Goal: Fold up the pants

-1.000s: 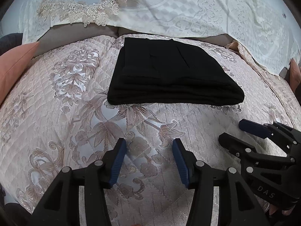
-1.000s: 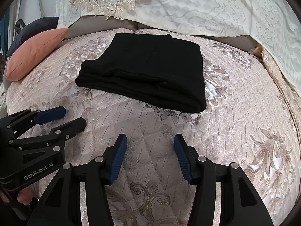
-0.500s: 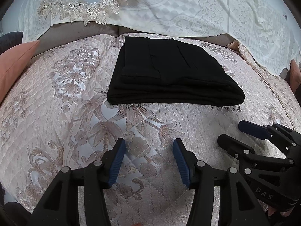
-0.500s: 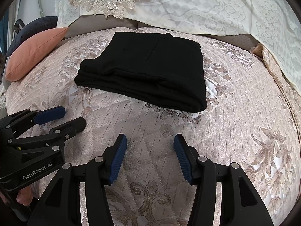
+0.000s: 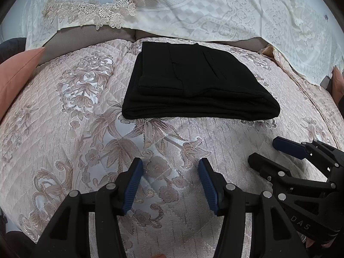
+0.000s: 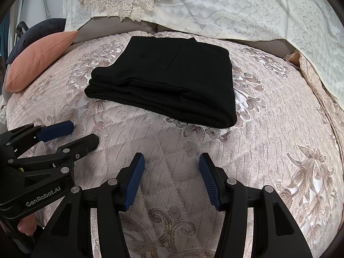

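Note:
Black pants [image 5: 193, 81] [image 6: 169, 79] lie folded into a flat rectangular stack on the quilted floral bedspread [image 5: 64, 111], toward its far side. My left gripper [image 5: 169, 167] hovers over the bedspread short of the pants, open, with only quilt between its blue pads. My right gripper [image 6: 171, 163] is likewise open and holds nothing, also short of the stack. Each gripper shows in the other's view: the right one [image 5: 266, 152] at the lower right of the left wrist view, the left one [image 6: 79, 133] at the lower left of the right wrist view. Neither touches the pants.
A salmon cushion [image 6: 40, 60] and a dark cushion [image 6: 38, 32] lie at the left edge of the seat. A lace cover [image 5: 215, 10] drapes the backrest behind the pants. Another salmon cushion [image 5: 337, 81] peeks in at the far right. Bare quilt surrounds the stack.

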Demonstrator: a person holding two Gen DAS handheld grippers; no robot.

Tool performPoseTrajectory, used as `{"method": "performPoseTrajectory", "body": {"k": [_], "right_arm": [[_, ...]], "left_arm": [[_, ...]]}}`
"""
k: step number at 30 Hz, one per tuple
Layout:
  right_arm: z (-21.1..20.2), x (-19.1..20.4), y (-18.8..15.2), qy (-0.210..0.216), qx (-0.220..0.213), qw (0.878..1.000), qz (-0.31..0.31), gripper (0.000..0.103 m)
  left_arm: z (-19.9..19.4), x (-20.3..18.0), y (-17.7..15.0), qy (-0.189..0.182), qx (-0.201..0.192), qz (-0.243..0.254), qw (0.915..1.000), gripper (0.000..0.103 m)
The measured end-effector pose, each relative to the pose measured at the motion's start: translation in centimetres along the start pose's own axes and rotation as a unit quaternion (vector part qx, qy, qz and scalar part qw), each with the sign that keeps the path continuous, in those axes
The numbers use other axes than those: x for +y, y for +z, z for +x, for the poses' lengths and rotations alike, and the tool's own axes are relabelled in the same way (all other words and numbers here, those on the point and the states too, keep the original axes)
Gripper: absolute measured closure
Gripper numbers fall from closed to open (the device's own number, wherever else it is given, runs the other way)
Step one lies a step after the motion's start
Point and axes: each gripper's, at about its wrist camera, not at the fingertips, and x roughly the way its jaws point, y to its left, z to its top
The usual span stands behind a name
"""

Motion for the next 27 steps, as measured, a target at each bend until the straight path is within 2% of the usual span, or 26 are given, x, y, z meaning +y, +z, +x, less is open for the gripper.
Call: {"method": "performPoseTrajectory", "body": {"k": [27], "right_arm": [[0.0,0.09,-0.05,-0.001,-0.001,1.0,0.0,0.048]], "left_arm": [[0.11,-0.11,0.07,-0.002,0.001,0.002,1.0,0.042]]}}
